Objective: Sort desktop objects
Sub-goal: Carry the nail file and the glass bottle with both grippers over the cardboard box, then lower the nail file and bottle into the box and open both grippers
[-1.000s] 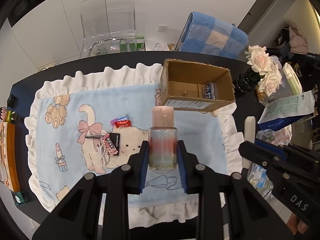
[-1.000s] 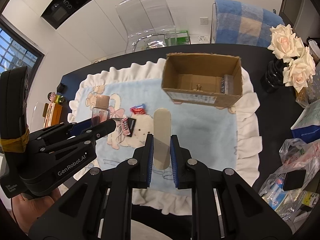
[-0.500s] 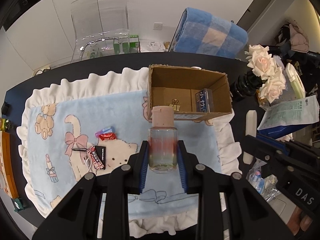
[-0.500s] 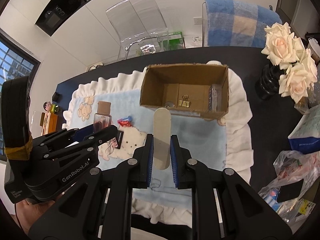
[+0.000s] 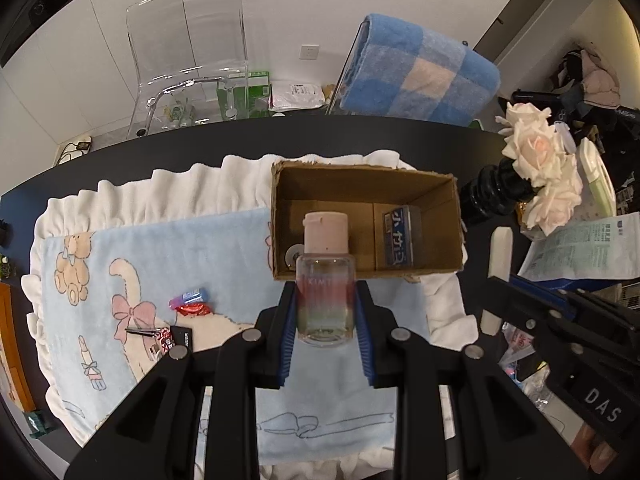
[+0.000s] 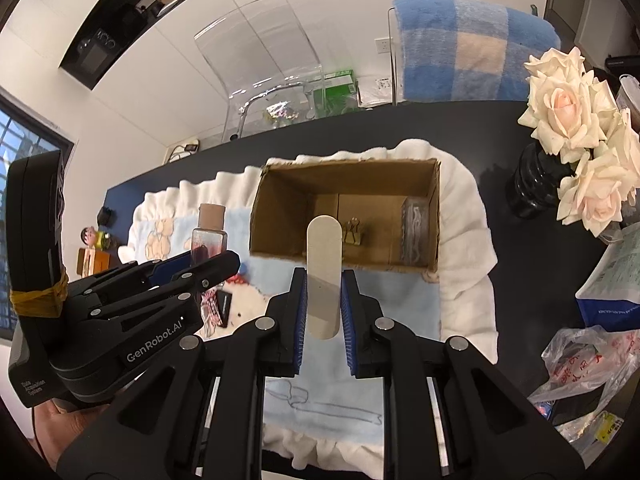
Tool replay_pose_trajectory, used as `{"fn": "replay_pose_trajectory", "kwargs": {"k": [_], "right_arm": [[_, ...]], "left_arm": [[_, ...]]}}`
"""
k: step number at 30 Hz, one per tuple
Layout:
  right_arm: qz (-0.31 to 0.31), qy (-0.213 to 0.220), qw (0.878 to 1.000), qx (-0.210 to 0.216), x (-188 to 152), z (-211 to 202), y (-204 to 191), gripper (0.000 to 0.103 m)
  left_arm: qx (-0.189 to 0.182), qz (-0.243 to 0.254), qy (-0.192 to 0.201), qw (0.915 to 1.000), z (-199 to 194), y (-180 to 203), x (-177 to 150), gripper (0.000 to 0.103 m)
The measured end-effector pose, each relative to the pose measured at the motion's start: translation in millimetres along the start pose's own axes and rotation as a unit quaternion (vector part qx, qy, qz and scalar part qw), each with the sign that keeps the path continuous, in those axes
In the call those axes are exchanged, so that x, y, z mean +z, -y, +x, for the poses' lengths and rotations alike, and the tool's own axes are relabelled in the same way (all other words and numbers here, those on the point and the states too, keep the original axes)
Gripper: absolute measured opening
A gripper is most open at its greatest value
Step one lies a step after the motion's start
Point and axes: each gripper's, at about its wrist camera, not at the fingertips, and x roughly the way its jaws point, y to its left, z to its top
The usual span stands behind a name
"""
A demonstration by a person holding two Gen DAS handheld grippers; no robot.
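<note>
two tools carrying objects toward the cardboard box, the landmark for every position below. your left tool is clamped on the lower body of a small clear bottle; its pink cap stands upright above the jaws, just short of the box's near wall. your right tool is clamped on the lower part of a flat pale stick, which rises upright so that its rounded tip lines up with the box opening. inside the box lie a binder clip near the middle and a small packet against the right wall. to the left of the box, on the blue blanket that covers the dark bench, loose candy wrappers remain unsorted. handling, as judged: the bottle looks rigid, smooth and light, holding a little liquid, so it may slip; grip the straight wall below the shoulder, never the cap. the stick looks thin, light and fairly stiff; hold it across its flat faces, low down, and lower it rather than drop it, since it could tip over the box's wall.
</note>
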Motion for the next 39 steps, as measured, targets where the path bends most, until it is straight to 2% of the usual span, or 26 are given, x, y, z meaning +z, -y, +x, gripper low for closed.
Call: {"fn": "replay_pose_trajectory", "kwargs": {"k": [20, 39], "right_arm": [[0.008, -0.017, 1.0, -0.011, 40, 41, 24, 0.016], [0.015, -0.023, 1.0, -0.009, 52, 54, 28, 0.017]], "left_arm": [[-0.012, -0.008, -0.008, 0.9999, 43, 3, 40, 0.027], [-0.018, -0.01, -0.01, 0.9997, 55, 7, 54, 0.027]]}}
